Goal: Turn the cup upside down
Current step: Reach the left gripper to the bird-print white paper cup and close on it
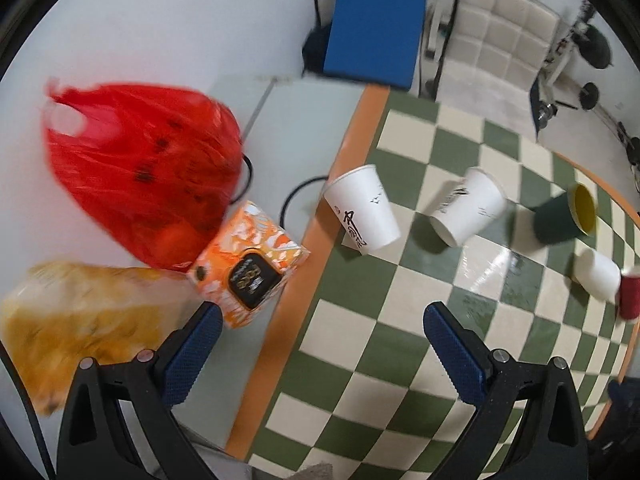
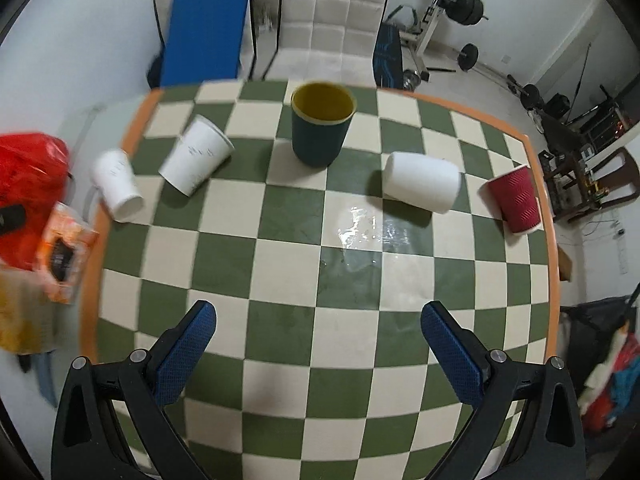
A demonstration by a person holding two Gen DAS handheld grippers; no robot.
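Observation:
A dark green cup with a yellow inside stands upright, mouth up, at the far middle of the checkered table; it also shows in the left wrist view. Two white paper cups stand mouth down at the left, also in the left wrist view. A plain white cup and a red cup stand mouth down at the right. My right gripper is open and empty above the table's near part. My left gripper is open and empty over the table's left edge.
Left of the table lie a red plastic bag, an orange box and a yellow bag. A wet patch glistens mid-table. A blue board, a white chair and gym weights stand behind.

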